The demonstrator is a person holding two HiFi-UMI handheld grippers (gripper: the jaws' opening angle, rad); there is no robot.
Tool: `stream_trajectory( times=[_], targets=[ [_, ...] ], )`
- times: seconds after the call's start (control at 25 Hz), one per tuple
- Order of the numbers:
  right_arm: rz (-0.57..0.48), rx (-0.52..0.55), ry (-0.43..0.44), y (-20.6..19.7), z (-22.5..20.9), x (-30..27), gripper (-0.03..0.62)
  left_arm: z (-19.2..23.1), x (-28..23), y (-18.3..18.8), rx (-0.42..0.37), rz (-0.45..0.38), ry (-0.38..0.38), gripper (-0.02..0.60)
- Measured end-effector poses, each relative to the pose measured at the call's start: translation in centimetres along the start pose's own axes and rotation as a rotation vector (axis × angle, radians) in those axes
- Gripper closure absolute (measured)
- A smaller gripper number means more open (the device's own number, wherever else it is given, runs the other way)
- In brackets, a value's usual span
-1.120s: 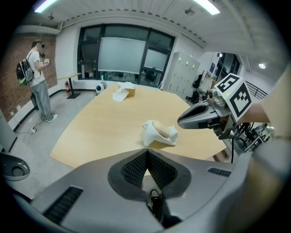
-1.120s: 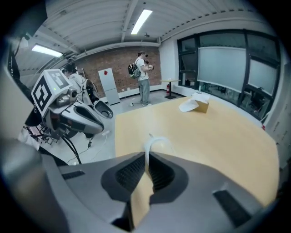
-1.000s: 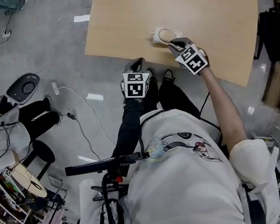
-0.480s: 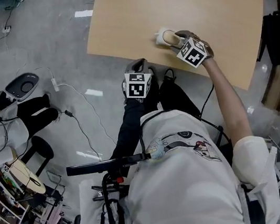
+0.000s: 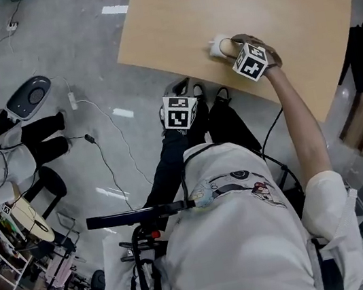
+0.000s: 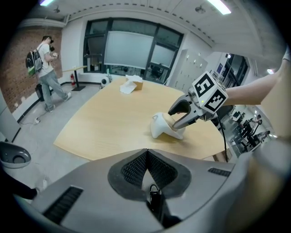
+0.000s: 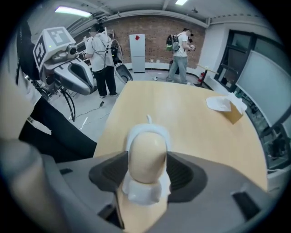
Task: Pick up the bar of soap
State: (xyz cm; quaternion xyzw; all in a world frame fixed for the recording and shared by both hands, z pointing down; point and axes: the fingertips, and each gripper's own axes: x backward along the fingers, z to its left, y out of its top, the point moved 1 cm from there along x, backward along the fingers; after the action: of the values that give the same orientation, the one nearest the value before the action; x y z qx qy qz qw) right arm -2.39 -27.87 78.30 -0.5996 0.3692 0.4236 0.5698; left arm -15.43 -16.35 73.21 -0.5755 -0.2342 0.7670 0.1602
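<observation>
A tan oval bar of soap (image 7: 146,154) stands on a white soap dish (image 7: 143,190) near the front edge of the wooden table (image 5: 281,0). My right gripper (image 7: 146,172) points steeply down over it. Its jaws have just been opening and now stand wide, one pad on each side of the soap, which still rests in the dish. From the head view the soap (image 5: 225,46) shows just beyond the right gripper's marker cube. My left gripper (image 5: 181,86) hangs off the table's edge above the person's legs, jaws shut with nothing in them.
A paper-topped cardboard box (image 7: 226,107) lies farther back on the table. On the floor to the left are cables and a grey device (image 5: 31,112). People stand in the background near the brick wall.
The right gripper has come down over the soap, rolled, and its jaws have spread from nearly shut to wide. The left gripper has stayed where it was.
</observation>
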Motion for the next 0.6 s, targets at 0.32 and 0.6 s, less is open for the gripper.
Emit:
stream_trajectory(
  times=[0.32,0.6],
  targets=[
    [0.024,-0.014,0.043,-0.7,-0.3,-0.9,0.349,0.5,0.2,-0.3,0.01,0.007,0.011,0.578],
    [-0.02,-0.045,-0.012,-1.2,0.3,-0.3,0.349,0.2,0.7,-1.3,0.004,-0.001,0.016,0.578]
  ],
)
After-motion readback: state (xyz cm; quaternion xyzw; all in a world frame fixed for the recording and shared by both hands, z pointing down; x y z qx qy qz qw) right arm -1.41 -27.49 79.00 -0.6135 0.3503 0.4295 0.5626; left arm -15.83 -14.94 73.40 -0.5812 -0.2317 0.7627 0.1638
